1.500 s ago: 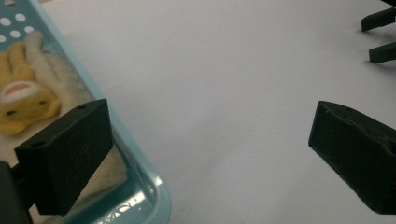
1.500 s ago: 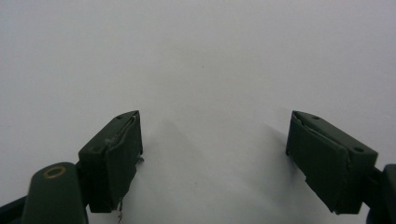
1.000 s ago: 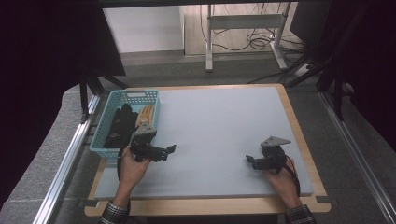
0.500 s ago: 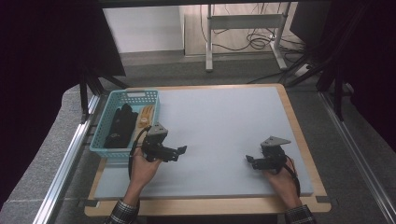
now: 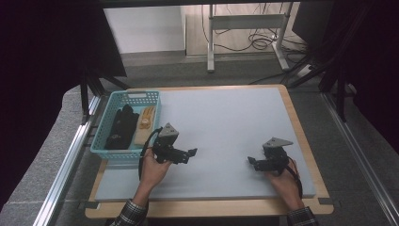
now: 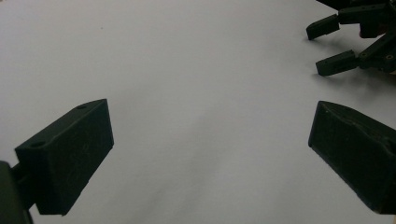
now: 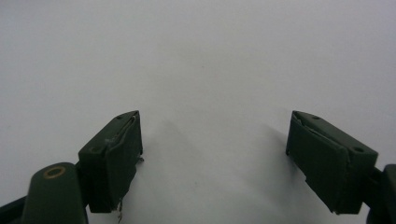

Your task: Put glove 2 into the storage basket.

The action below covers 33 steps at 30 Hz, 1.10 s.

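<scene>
Both grippers, left [image 5: 190, 153] and right [image 5: 251, 163], are wide open, holding nothing. Gloves [image 5: 123, 126] sit in the basket [image 5: 126, 151], just left of the left one. I'd swing back and grab low.

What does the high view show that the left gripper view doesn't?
High view: the blue basket at the table's left with a black glove and a tan glove in it, plus both hands. Left gripper view: the left gripper close up, jaws wide apart, nothing between them. Both: the right gripper and the pale mat.
</scene>
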### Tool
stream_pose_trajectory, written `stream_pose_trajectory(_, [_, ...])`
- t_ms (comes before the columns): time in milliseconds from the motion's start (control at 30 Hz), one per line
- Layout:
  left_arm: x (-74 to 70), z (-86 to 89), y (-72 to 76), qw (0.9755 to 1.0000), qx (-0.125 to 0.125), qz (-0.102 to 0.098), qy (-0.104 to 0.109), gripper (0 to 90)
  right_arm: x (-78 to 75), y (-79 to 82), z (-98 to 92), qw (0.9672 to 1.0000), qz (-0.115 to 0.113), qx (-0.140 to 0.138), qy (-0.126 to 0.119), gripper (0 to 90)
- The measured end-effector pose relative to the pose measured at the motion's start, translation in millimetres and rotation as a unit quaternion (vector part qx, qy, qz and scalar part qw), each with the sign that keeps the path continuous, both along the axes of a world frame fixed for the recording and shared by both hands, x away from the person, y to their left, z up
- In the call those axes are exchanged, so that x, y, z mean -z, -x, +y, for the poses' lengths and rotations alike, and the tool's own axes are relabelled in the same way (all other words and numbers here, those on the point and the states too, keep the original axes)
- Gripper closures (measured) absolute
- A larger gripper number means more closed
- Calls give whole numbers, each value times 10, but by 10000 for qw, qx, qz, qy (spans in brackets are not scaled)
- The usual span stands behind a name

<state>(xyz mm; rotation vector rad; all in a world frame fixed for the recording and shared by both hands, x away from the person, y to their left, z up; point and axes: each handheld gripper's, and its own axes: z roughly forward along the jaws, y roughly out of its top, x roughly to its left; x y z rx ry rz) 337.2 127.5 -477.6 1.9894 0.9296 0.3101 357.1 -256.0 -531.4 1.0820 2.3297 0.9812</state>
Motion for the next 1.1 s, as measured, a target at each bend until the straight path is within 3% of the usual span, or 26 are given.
stream_pose_trajectory(500, [100,-215,-28,9997,219,78,30,4,1,0,0,10000,-1,1,1,179])
stream_pose_trajectory(1100, [336,-351,-32,9988,395,234,-145,0,1,-1,0,10000,2,-2,-2,178])
